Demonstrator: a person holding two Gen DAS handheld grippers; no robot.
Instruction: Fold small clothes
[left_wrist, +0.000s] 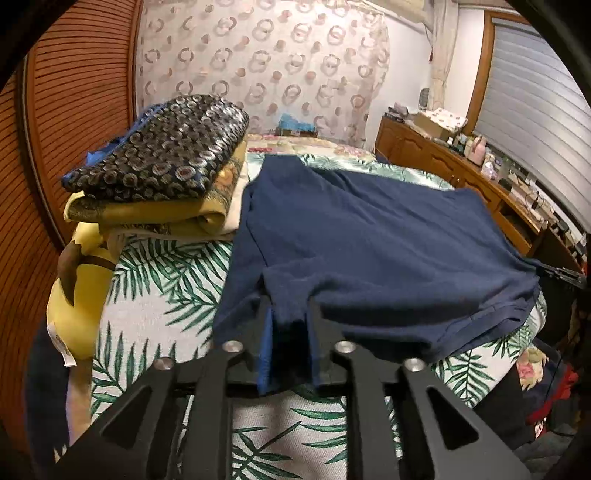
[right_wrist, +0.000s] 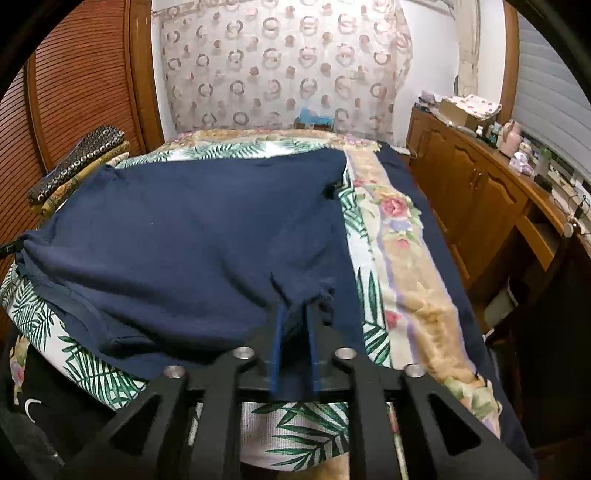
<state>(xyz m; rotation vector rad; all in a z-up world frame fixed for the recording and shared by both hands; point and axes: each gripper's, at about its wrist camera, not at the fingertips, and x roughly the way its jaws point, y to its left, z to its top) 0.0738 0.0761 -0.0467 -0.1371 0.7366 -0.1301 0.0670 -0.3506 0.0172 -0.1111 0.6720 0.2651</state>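
The dark navy blue knit garment (left_wrist: 369, 240) lies spread on the white bedcover printed with green palm leaves (left_wrist: 162, 273), its near hem toward both cameras; in the left wrist view the black two-finger left gripper (left_wrist: 290, 314) has a fold of the near edge between its fingers, the jaws a little apart, and I cannot tell whether the pads press on the cloth; in the right wrist view the black right gripper (right_wrist: 297, 317) has the other near corner of the navy garment (right_wrist: 192, 236) bunched between its narrowly parted fingers, and the pressing is unclear there too; left of the garment stands a pile of folded clothes, a dark one with ring pattern on top of yellow ones (left_wrist: 159, 166); a yellow plush toy (left_wrist: 74, 295) lies just beside the bed edge; behind hangs a pale curtain with pink rings (left_wrist: 258, 62); on the right runs a brown wooden cabinet (right_wrist: 465, 184) with small things on top
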